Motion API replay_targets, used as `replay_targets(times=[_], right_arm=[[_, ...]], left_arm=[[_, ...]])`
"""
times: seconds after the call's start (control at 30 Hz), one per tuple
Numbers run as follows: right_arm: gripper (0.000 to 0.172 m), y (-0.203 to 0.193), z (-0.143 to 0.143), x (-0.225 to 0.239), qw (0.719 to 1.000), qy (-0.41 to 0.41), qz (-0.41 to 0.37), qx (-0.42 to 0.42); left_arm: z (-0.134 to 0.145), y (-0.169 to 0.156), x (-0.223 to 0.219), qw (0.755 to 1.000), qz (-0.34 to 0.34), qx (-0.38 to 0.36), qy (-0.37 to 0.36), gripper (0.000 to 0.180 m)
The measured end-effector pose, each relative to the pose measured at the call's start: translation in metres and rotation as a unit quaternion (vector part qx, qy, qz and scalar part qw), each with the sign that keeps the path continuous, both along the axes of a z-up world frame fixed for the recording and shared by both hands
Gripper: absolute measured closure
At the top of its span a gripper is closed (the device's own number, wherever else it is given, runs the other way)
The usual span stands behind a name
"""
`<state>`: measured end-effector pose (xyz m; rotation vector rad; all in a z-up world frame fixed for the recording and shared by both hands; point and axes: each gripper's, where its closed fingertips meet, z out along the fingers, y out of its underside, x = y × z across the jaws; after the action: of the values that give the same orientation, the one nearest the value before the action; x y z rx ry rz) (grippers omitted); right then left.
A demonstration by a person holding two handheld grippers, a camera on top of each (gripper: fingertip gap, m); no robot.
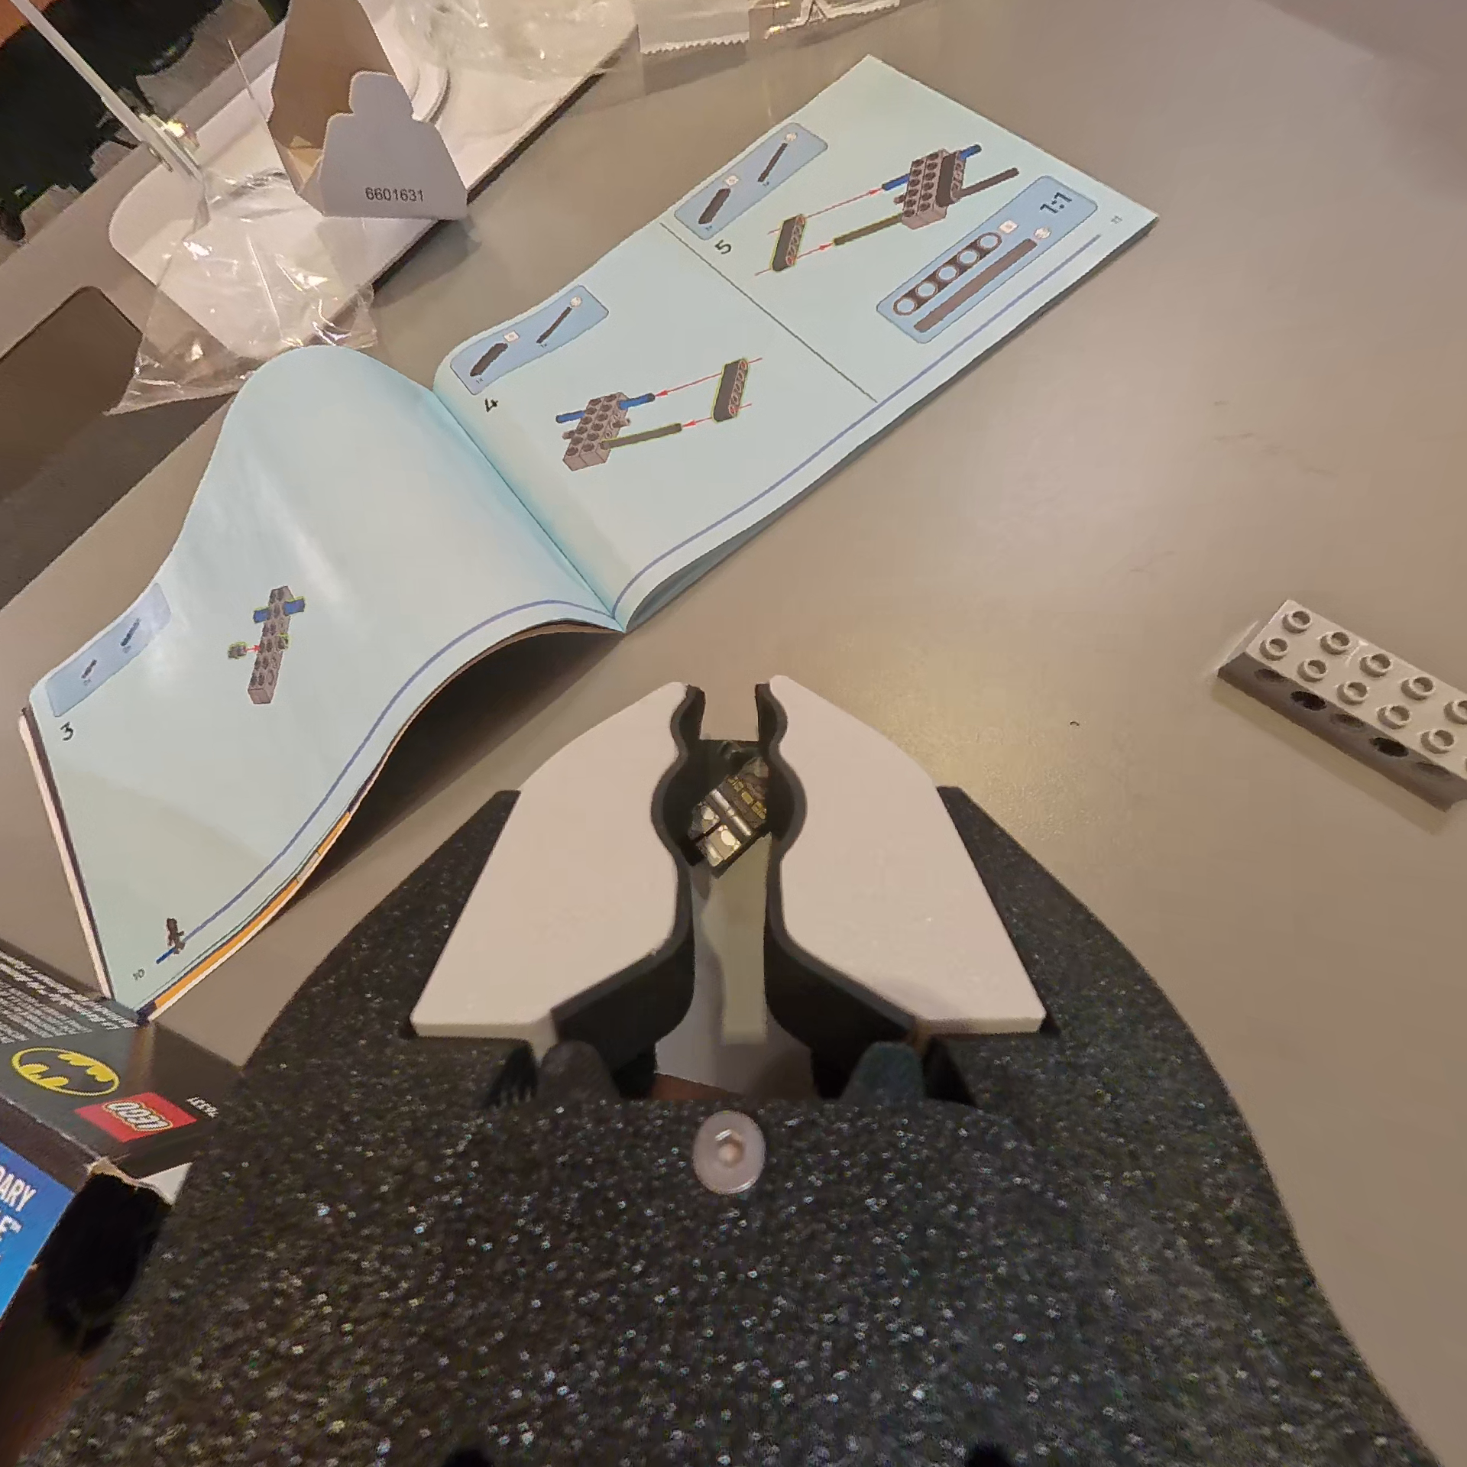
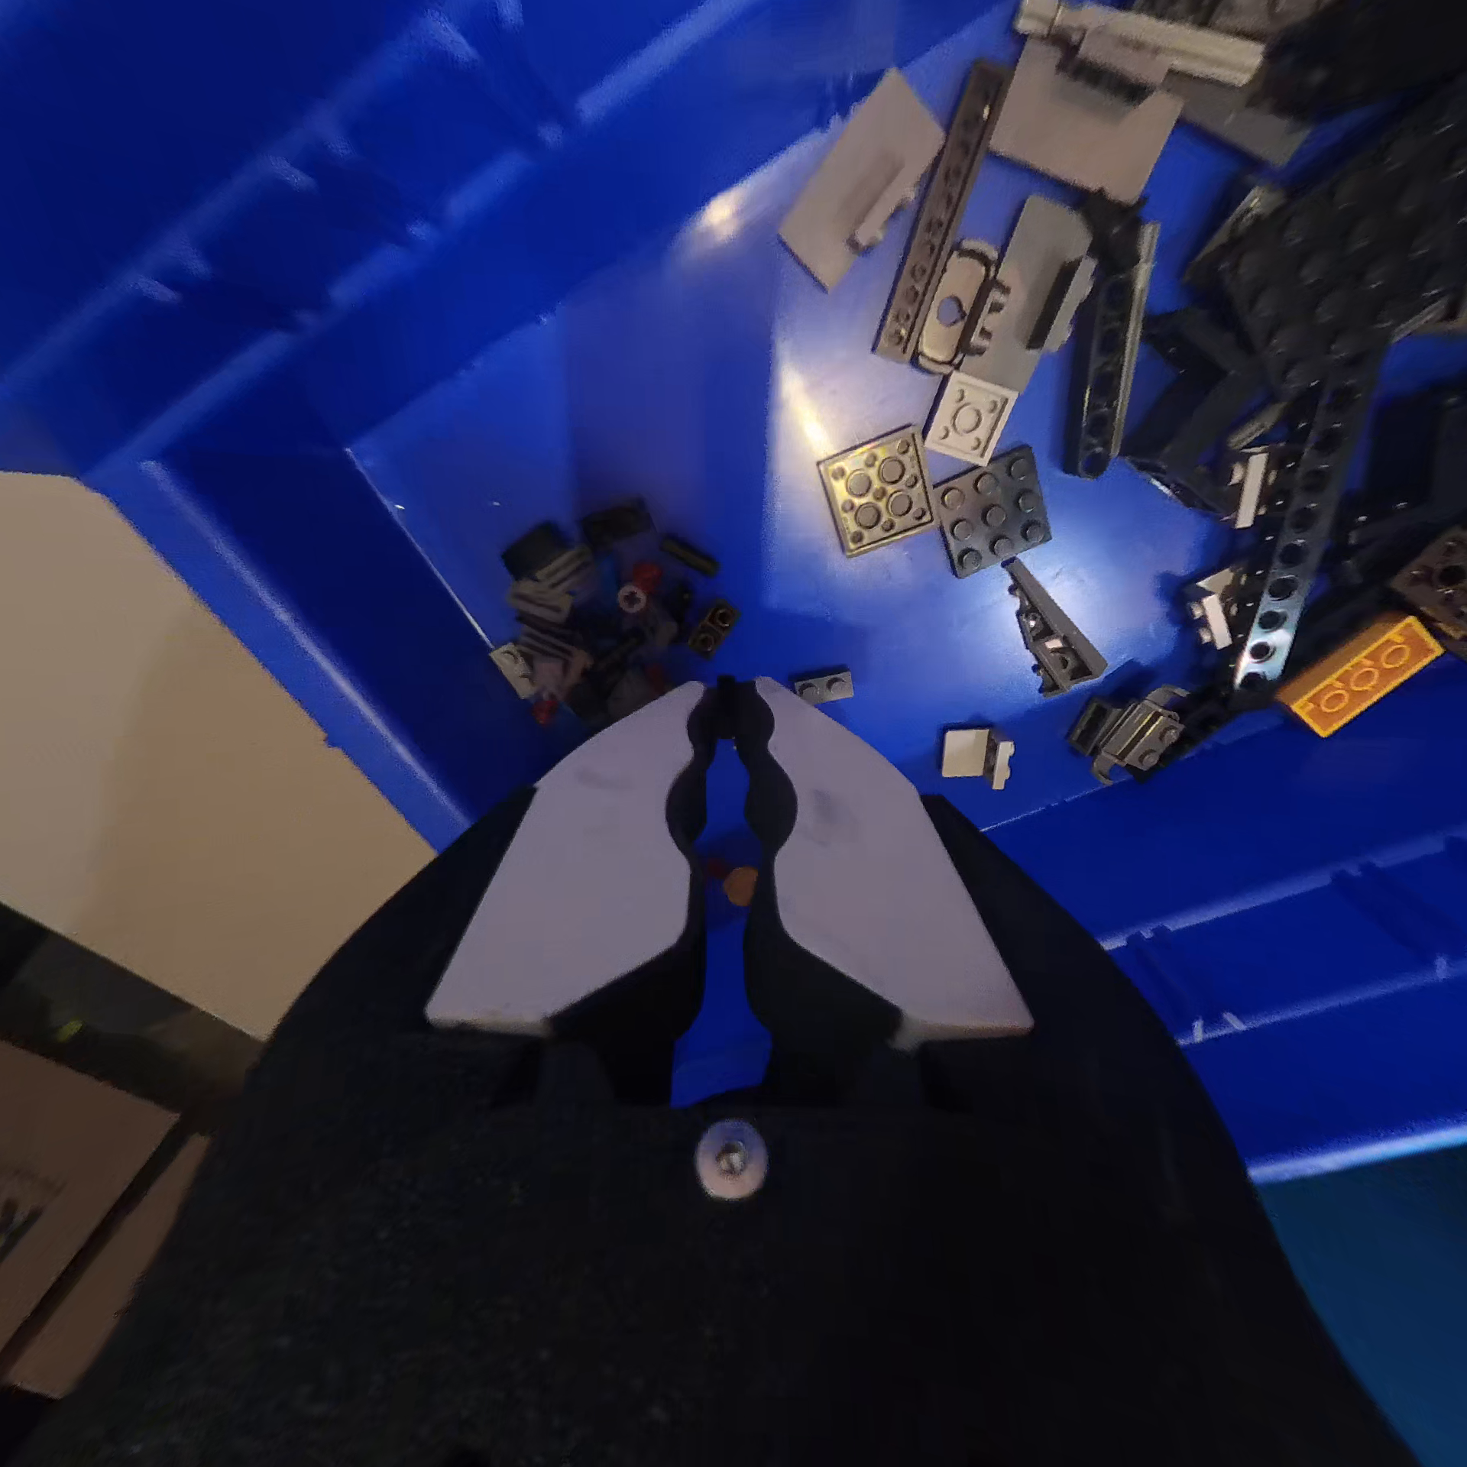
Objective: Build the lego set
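On my left gripper [image 1: 730, 698] the jaws are clenched on a small dark brick assembly [image 1: 726, 818], seated in the round hollow behind the tips. Its long axis runs diagonally, from low left up toward the right jaw, and light studs or pin ends show on its near face. The tips themselves stand a little apart over bare surface [image 1: 1032, 556]. I have this gripper tilted down at the surface, pointing toward the spine of the open booklet [image 1: 556, 413]. The booklet's left page bulges up and its right page lies flat. A grey studded brick [image 1: 1357, 698] lies well off to the right, long axis running from upper left to lower right, with holes along its side. A box [image 1: 71, 1127] sits at my lower left, and clear bags [image 1: 238, 262] lie beyond the booklet.

My right gripper [image 2: 726, 698] looks steeply down into a blue bin [image 2: 397, 238]. Its jaws are nearly together, pinching what looks like a thin black pin [image 2: 725, 694] standing along the jaw line, though blur makes that uncertain. A heap of small parts [image 2: 587, 611] lies just beyond the tips to the left. A small grey plate [image 2: 824, 684] sits just right of them. Larger plates and beams [image 2: 1191, 317] are piled at the far right, with an orange brick [image 2: 1359, 673] near them.
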<state>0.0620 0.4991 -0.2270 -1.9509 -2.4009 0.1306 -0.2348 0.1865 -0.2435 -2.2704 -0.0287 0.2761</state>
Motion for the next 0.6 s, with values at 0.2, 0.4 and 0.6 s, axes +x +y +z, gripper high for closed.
replay_targets(times=[0.2, 0.4, 0.6], right_arm=[[0.167, -0.036, 0.049, -0.017, 0.993, 0.105, 0.016, -0.043], [0.167, -0.125, 0.091, -0.032, 0.969, 0.21, 0.089, -0.098], [0.167, -0.21, 0.041, -0.052, 0.96, 0.195, 0.172, -0.101]], left_arm=[[0.0, 0.0, 0.001, 1.0, -0.003, -0.003, 0.013, 0.167], [0.0, 0.0, 0.001, 1.0, -0.002, -0.004, 0.018, 0.167], [0.0, 0.0, 0.001, 1.0, -0.002, -0.005, 0.023, 0.167]])
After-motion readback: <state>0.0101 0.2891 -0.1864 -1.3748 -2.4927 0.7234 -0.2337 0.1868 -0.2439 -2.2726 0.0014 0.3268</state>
